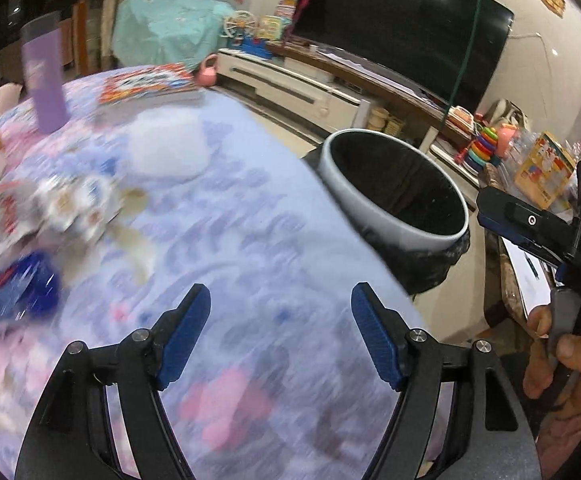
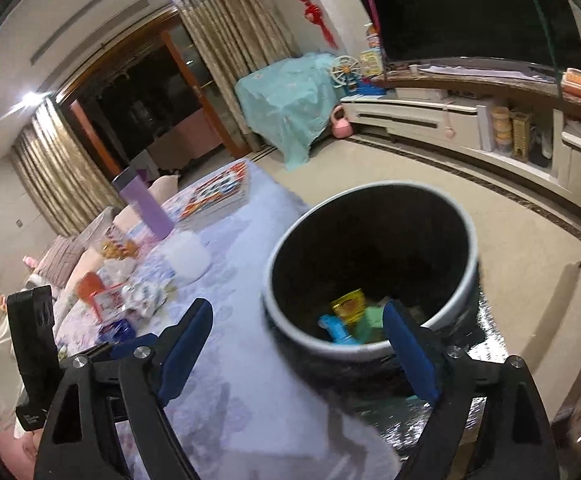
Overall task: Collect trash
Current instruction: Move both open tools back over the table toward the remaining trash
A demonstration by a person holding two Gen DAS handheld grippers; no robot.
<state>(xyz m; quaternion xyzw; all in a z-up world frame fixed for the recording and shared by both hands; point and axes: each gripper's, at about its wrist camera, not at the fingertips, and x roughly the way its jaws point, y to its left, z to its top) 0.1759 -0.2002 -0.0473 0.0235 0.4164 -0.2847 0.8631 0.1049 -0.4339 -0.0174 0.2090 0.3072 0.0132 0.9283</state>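
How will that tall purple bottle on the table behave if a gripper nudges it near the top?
The purple bottle stands upright, tall and narrow, so a push near the top would probably tip it. Its round body suggests it would then roll across the tablecloth. It looks smooth-sided, so the pads may slip unless they squeeze it squarely.

both grippers are black frames with ribbed blue pads (image 1: 374,336) and silver screws, right gripper (image 1: 490,216) has white DAS lettering, pink sleeve (image 1: 570,436)
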